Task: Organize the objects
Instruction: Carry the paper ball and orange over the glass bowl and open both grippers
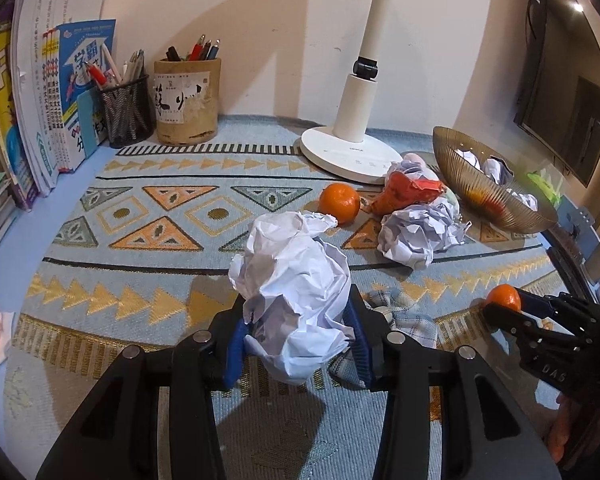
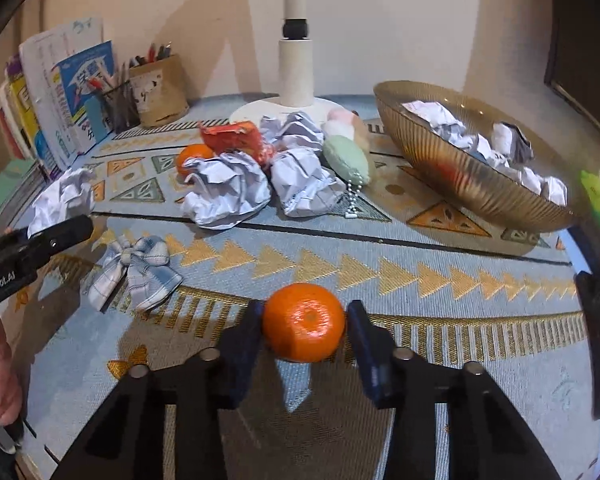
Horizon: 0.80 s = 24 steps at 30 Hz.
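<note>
My left gripper (image 1: 298, 344) is shut on a crumpled white paper ball (image 1: 294, 284) and holds it above the patterned mat (image 1: 148, 264). My right gripper (image 2: 304, 330) is shut on an orange tangerine (image 2: 304, 328); it also shows in the left wrist view (image 1: 503, 298). A second tangerine (image 1: 339, 203) lies on the mat beside more crumpled paper (image 1: 418, 236) and a red wrapper (image 1: 408, 192). A ribbed amber bowl (image 2: 472, 184) at the right holds several paper balls (image 2: 444, 120).
A white lamp base (image 1: 348, 152) stands at the back. A mesh pen holder (image 1: 126, 110), a bamboo pen holder (image 1: 187, 100) and books (image 1: 48, 92) are at the back left. A checked cloth bow (image 2: 134, 268) and a green plush keychain (image 2: 346, 160) lie on the mat.
</note>
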### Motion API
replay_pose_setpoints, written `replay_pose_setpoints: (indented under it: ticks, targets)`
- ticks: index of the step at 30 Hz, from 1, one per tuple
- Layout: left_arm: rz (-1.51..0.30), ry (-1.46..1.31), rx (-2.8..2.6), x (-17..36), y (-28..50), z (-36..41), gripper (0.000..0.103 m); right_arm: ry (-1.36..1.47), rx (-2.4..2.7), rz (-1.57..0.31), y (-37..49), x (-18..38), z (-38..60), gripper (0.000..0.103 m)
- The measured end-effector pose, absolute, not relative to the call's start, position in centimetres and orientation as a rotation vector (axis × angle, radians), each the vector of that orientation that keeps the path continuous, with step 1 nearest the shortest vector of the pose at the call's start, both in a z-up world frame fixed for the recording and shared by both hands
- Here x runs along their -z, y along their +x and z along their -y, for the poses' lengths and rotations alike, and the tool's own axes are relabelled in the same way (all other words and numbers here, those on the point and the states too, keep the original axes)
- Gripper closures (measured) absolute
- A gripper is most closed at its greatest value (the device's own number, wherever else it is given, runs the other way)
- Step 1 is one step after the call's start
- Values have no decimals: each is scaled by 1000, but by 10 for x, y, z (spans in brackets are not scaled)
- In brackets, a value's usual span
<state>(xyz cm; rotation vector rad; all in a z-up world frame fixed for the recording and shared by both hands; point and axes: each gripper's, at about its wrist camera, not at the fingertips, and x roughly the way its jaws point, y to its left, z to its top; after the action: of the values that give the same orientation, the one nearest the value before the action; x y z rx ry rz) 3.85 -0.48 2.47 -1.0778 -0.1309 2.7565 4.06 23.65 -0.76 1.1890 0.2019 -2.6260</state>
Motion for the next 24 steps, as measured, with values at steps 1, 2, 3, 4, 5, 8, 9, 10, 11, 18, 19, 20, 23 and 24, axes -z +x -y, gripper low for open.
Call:
replay_pose_setpoints:
  ticks: [1, 2, 3, 4, 5, 8, 9, 10, 11, 18, 19, 20, 23, 24]
  targets:
    - [119, -1079, -2753, -26, 39, 2, 63, 1185, 2628, -191, 40, 7, -238, 63]
    - [107, -1078, -2746, -29, 40, -1, 63, 1176, 2632, -169, 41, 5, -241, 63]
    - [93, -1066, -2735, -36, 40, -7, 63, 1159, 2638, -141, 42, 3, -245, 63]
    - [91, -1054, -2727, -42, 41, -10, 63, 1136, 2648, -109, 45, -1, -250, 63]
    - [98, -1032, -2708, -52, 41, -16, 63, 1123, 2650, -89, 46, -3, -253, 63]
    - [89, -969, -2641, -85, 32, -44, 63, 1096, 2662, -23, 50, -14, -270, 63]
    - [85, -949, -2617, -95, 27, -56, 63, 1074, 2699, -35, 51, -23, -279, 63]
    - [85, -932, -2588, -106, 19, -69, 63, 1049, 2731, -32, 51, -32, -287, 63]
    - [86, -923, -2564, -113, 12, -80, 63, 1005, 2763, -8, 49, -49, -302, 63]
    - [229, -1008, -2316, -138, -64, -166, 63, 859, 2932, 166, 14, -119, -378, 63]
    - [222, -1008, -2310, -138, -71, -176, 63, 862, 2926, 228, 4, -122, -390, 63]
    - [194, -1010, -2311, -137, -78, -187, 63, 866, 2924, 260, -4, -123, -396, 63]
    - [129, -1039, -2328, -123, -96, -217, 63, 912, 2931, 378, -34, -121, -417, 63]
    - [103, -1038, -2342, -117, -100, -225, 63, 938, 2921, 435, -44, -117, -423, 63]
